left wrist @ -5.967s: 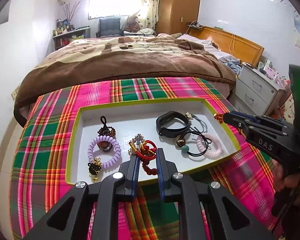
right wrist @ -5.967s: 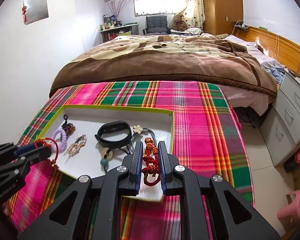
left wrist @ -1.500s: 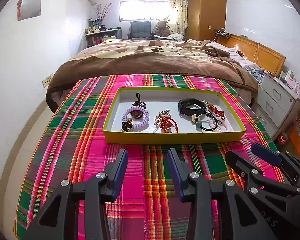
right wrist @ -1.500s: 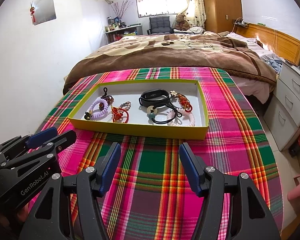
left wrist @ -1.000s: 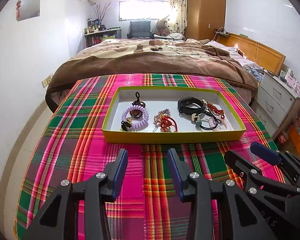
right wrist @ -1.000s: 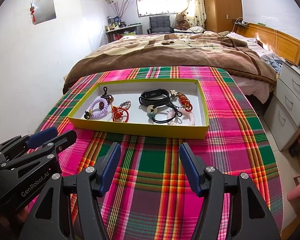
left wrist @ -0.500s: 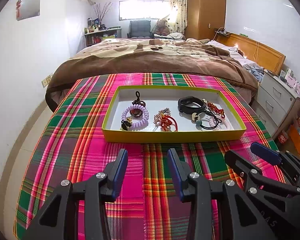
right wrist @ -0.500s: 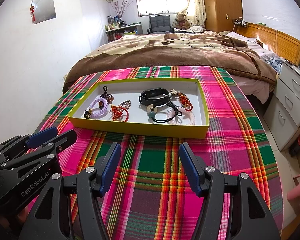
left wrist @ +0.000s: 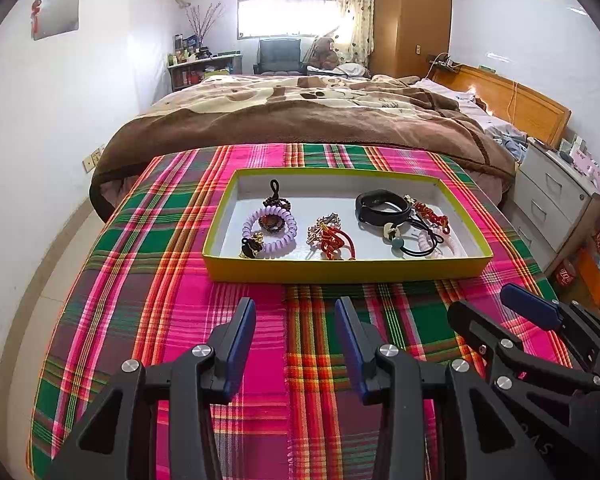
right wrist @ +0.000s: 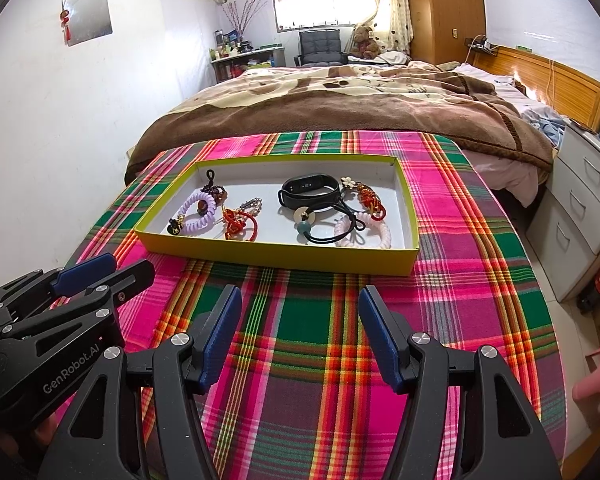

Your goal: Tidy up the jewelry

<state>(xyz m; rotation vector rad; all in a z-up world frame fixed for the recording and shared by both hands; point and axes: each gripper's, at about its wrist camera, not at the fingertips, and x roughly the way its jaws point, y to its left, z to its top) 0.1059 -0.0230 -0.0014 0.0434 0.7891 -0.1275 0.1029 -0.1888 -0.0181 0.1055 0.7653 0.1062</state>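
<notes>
We are holding both tools back from the shallow yellow-green cardboard tray with the white floor (left wrist: 346, 271), which is sitting on the worktop under the pink, green and red plaid cloth (left wrist: 148, 280), and neither tool is carrying anything: the left tool (left wrist: 295, 322) is hovering with its blue-padded jaws partly apart over bare cloth, and the right tool (right wrist: 300, 312) is hovering with its jaws wider, also empty. All the jewelry we can see is lying inside the tray: the lilac coiled spiral bracelet (left wrist: 269, 229) at the left with a dark beaded loop (left wrist: 275, 200) just behind it, the red knotted cord bracelet (left wrist: 334, 240) near the middle, the black rubber wristband (left wrist: 380, 206) toward the right, a black elastic cord with a teal bead (right wrist: 320, 228) in front of it, the pale pink coiled ring (right wrist: 366, 234) at the right end, and a red-and-gold knotted charm (right wrist: 370, 200) behind that. We are judging the gathering step as finished (nothing is lying loose on the cloth in either view), so what is left looks like tidying. The pieces at the right are overlapping, so any next move is calling for a narrow, careful pinch on one strand, lest the tangled neighbours lift with it.
</notes>
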